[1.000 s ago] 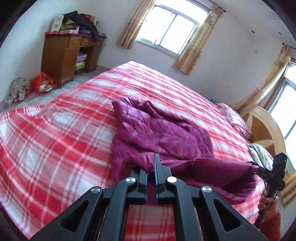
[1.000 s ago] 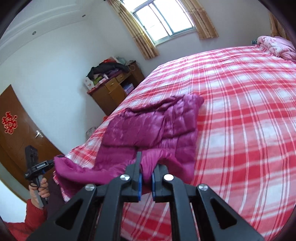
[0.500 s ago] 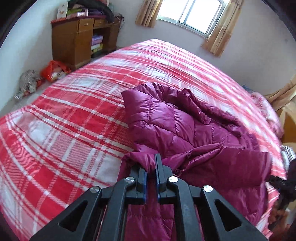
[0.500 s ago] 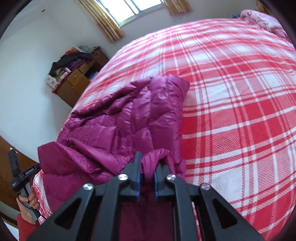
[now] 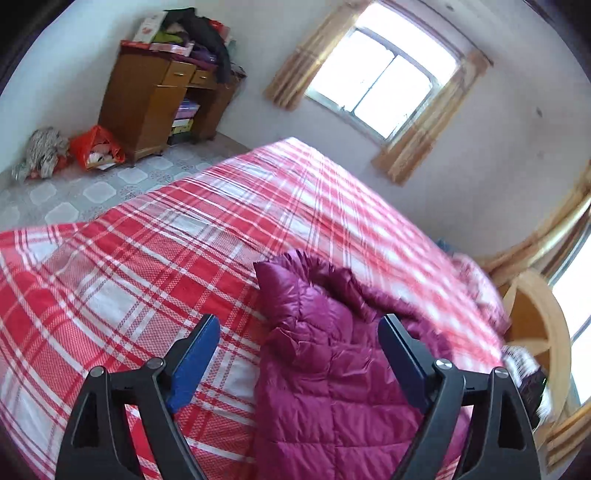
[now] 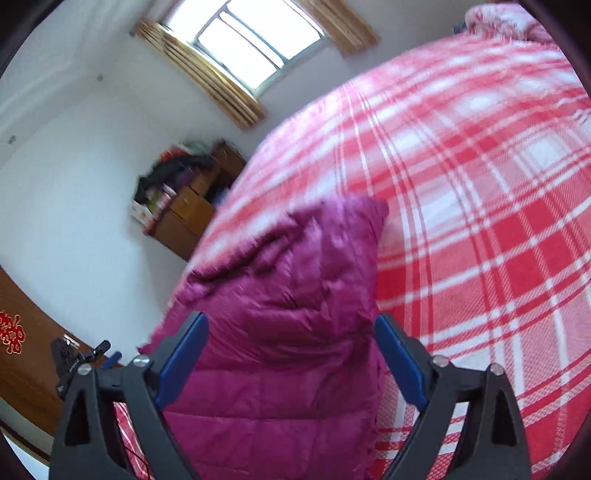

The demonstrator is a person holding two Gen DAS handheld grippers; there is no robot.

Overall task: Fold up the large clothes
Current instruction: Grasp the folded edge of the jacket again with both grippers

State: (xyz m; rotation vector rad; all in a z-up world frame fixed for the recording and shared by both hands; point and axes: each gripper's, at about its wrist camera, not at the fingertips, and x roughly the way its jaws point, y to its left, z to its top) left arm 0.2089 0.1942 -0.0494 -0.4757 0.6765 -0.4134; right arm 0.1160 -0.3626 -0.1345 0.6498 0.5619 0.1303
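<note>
- Left wrist view: left claw (image 5: 299, 343) opening, clear of the fabric; magenta padded coat (image 5: 332, 369) lies on the plaid bed (image 5: 147, 258).
- Right claw (image 6: 291, 339) opening, nothing gripped.
- Advice: lift both clear without snagging the fold.

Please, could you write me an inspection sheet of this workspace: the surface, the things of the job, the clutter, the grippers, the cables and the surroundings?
Surface: bed with a red plaid cover.
Job's things: purple jacket lying folded over on the bed.
Clutter: pink bedding at the bed's far end.
Grippers: left gripper and right gripper both opening, pads clear of the jacket below.
Cables: nothing seen.
Surroundings: cabinet piled with things, red bag on the floor, window with curtains, door.
</note>
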